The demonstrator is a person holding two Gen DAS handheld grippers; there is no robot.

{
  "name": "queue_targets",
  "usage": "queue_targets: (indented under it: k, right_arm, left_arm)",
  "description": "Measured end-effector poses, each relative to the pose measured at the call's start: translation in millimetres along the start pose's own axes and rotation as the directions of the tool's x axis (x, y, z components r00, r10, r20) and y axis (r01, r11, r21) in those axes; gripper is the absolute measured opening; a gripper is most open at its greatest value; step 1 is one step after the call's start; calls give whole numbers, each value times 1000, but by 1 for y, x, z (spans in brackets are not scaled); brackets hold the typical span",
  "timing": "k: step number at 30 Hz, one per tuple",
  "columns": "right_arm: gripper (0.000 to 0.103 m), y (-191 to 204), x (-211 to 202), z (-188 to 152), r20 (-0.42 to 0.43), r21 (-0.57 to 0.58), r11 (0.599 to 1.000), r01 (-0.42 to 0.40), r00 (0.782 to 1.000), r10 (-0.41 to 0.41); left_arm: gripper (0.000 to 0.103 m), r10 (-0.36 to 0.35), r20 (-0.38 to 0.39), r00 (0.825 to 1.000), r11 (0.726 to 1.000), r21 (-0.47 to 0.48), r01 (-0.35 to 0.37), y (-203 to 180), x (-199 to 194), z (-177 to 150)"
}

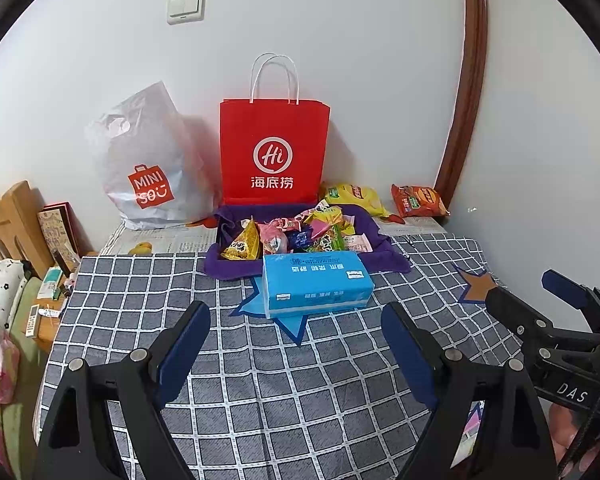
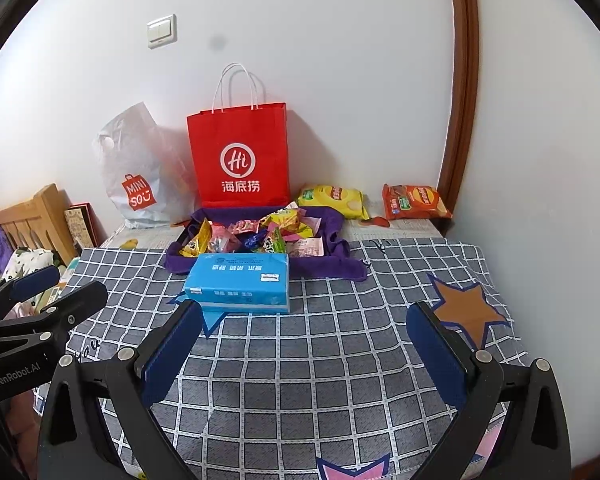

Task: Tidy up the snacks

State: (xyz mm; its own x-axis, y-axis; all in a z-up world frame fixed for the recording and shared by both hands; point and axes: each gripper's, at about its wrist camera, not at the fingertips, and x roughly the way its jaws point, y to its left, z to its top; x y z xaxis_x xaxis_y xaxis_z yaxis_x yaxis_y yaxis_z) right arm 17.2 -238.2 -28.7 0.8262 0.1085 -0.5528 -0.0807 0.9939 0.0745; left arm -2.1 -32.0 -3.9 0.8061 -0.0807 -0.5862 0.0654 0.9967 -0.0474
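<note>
Snacks (image 1: 296,234) fill 1 purple-lined tray (image 1: 228,270) behind 1 tissue pack (image 1: 316,282); 2 chip bags (image 2: 414,201) beside; both tools (image 1: 296,344) released.

a blue tissue pack (image 1: 318,284) lies before a purple cloth-lined tray (image 1: 384,258) of mixed snack packets (image 1: 296,234); behind it stands a red paper bag (image 1: 274,152), with a white plastic bag (image 1: 148,168) on its left and a yellow chip bag (image 1: 356,196) on its right.

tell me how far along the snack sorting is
Nothing looks sorted yet. Small snacks lie mixed in the purple-lined tray, and a yellow chip bag and an orange one lie loose behind it. In hand: nothing; the left gripper and right gripper hang open over the cloth. All the sorting is left.
</note>
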Motion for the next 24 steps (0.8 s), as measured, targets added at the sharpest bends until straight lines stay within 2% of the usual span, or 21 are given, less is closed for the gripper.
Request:
queue_targets:
  k: [24]
  right_arm:
    - [101, 1, -3, 0, 8, -3, 1000, 0, 1000, 0]
  left_arm:
    - [87, -3, 2, 1000, 1000, -8, 3, 2, -3, 2]
